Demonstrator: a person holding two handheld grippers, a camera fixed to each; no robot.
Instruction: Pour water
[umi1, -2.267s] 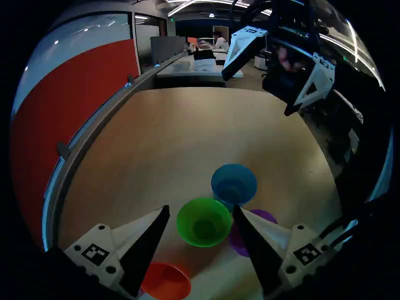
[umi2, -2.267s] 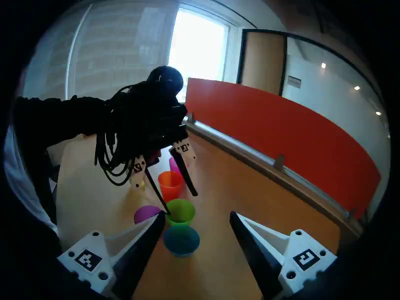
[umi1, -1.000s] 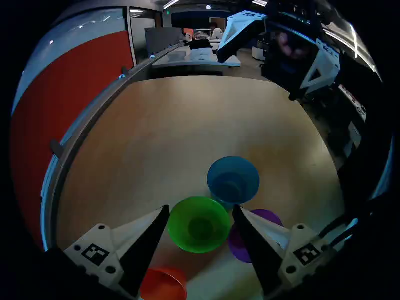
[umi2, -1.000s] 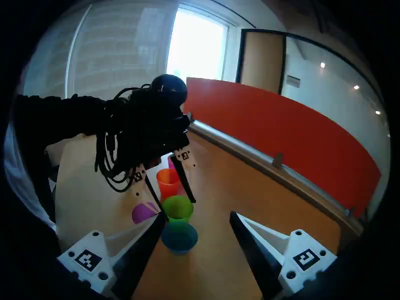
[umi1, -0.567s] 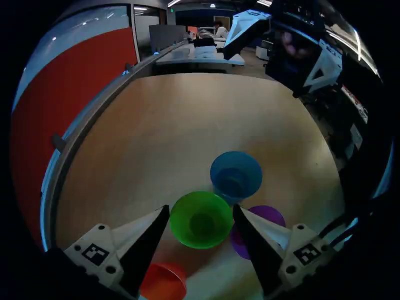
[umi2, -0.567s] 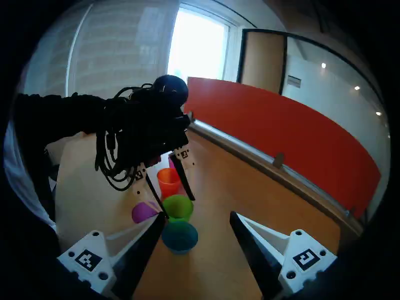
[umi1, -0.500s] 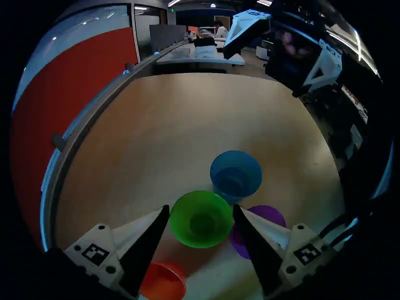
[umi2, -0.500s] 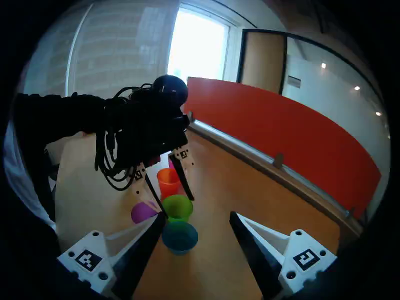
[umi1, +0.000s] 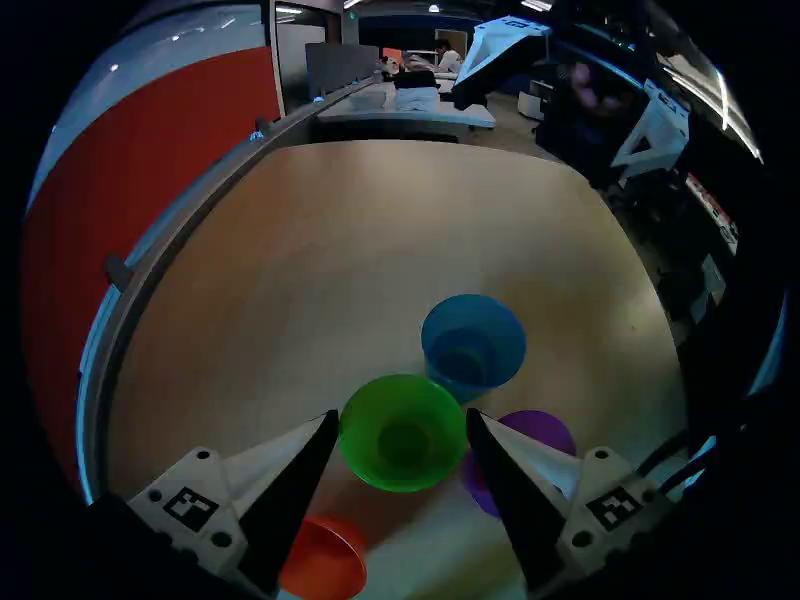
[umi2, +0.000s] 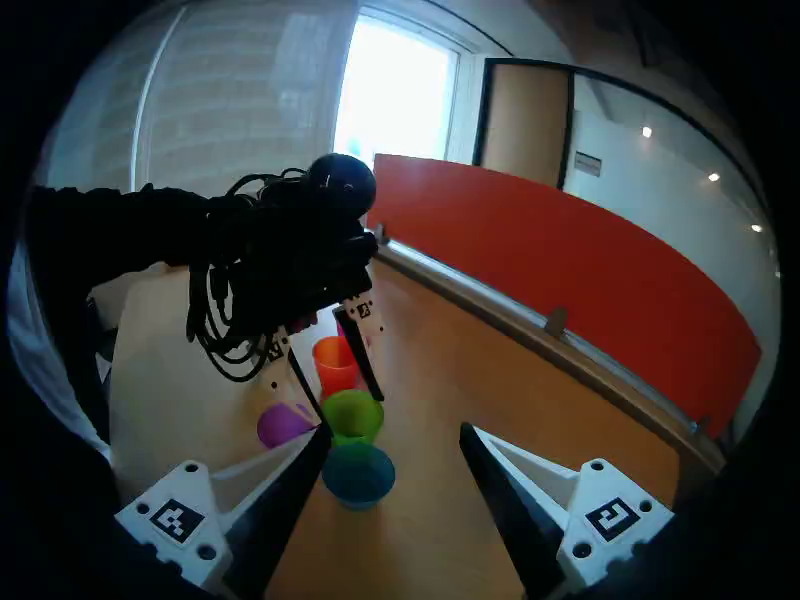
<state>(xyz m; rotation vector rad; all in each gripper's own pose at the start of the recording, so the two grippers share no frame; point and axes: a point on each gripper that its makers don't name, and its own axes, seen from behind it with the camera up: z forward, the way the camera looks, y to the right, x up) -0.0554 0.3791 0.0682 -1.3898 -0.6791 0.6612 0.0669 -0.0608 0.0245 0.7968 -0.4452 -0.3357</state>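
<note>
L gripper (umi1: 400, 414) jaws wide, straddling green cup (umi1: 403, 447) on counter (umi1: 350, 250); contact unclear. R gripper (umi2: 393, 428) jaws wide, holding nothing; blue cup (umi2: 358, 476) ahead.

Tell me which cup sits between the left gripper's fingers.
The green cup, in the gap of the left gripper. The blue cup stands farther out; the purple cup and the orange cup sit outside that gap.

My left gripper (umi1: 400, 414) and right gripper (umi2: 395, 428), white wedge fingers (umi1: 262, 468), square coded tags (umi1: 190, 508), looped black cables (umi2: 213, 330), black sleeve (umi2: 100, 235)
</note>
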